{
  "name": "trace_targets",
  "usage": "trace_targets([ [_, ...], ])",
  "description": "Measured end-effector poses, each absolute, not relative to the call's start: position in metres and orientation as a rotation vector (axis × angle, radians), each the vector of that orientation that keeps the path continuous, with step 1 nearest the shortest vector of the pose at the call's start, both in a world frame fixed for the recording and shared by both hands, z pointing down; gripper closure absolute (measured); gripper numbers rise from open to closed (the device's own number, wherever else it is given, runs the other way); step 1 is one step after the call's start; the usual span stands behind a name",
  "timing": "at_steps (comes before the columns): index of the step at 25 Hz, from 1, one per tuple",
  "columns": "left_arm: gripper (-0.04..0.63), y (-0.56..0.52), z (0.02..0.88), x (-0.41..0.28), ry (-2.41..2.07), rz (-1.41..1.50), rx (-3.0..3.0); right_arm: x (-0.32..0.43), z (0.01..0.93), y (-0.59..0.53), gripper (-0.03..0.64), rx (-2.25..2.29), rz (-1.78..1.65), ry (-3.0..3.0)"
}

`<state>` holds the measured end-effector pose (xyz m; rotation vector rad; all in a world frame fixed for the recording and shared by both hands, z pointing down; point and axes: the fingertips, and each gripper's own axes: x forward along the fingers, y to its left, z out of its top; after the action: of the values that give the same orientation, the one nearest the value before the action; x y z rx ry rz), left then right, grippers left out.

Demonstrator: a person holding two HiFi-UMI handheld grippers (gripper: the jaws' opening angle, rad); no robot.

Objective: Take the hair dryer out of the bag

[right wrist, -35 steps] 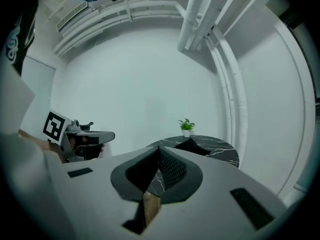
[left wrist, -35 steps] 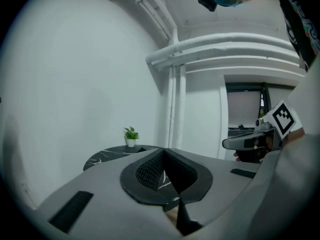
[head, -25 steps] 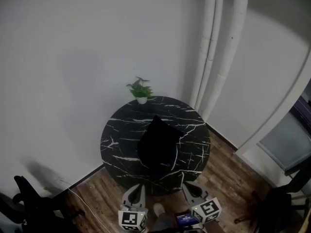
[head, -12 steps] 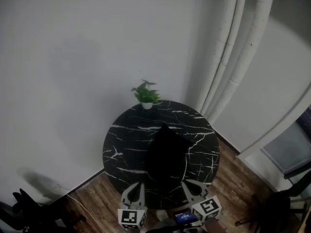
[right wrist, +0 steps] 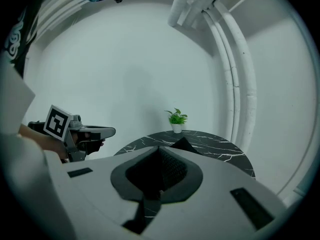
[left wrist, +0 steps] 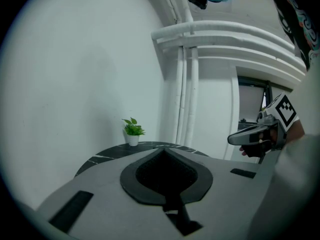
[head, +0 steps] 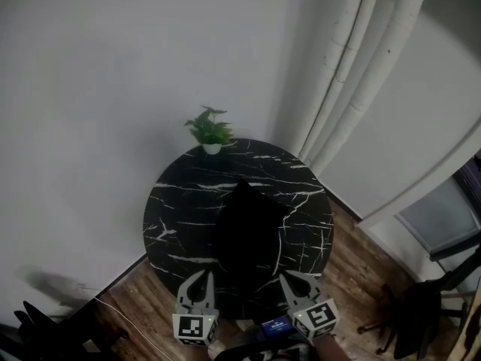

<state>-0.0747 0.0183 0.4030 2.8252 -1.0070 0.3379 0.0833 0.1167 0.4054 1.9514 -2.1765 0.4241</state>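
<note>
A black bag [head: 248, 235] lies on the round black marble table [head: 176, 209]; its peak [right wrist: 184, 145] shows past the jaws in the right gripper view. No hair dryer is visible. My left gripper [head: 202, 275] hovers at the table's near edge, left of the bag, shut and empty. My right gripper [head: 290, 277] hovers at the near edge on the bag's right, also shut and empty. In the left gripper view the closed left gripper [left wrist: 165, 152] points over the table toward the wall. In the right gripper view the closed right gripper [right wrist: 159, 150] points at the bag.
A small potted plant [head: 210, 130] stands at the table's far edge against the white wall. White pipes [head: 361, 66] run up the corner behind. A dark chair [head: 425, 307] stands on the wood floor at right. Dark objects [head: 45, 333] and a cable lie at lower left.
Both grippers have moved forward to the table's near edge, still shut. The bag and plant have stayed in place.
</note>
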Motion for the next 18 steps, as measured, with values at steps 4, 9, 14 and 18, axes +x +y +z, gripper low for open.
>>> trace_targets([
  [4,0.581,0.022,0.401,-0.073,-1.061,0.336,2.824,0.089,0.407,0.117,0.598,1.96,0.424,-2.173],
  [9,0.581,0.021,0.408,-0.081,-1.125,0.35,2.782,0.092,0.402,0.107,0.598,1.936,0.408,-2.198],
  [14,0.581,0.016,0.403,-0.074,-1.146,0.347,2.788,0.107,0.4,0.095,0.598,1.925,0.374,-2.194],
  [18,0.581,0.014,0.415,-0.069,-1.14,0.391,2.771,0.124,0.405,0.086,0.598,1.935,0.377,-2.189],
])
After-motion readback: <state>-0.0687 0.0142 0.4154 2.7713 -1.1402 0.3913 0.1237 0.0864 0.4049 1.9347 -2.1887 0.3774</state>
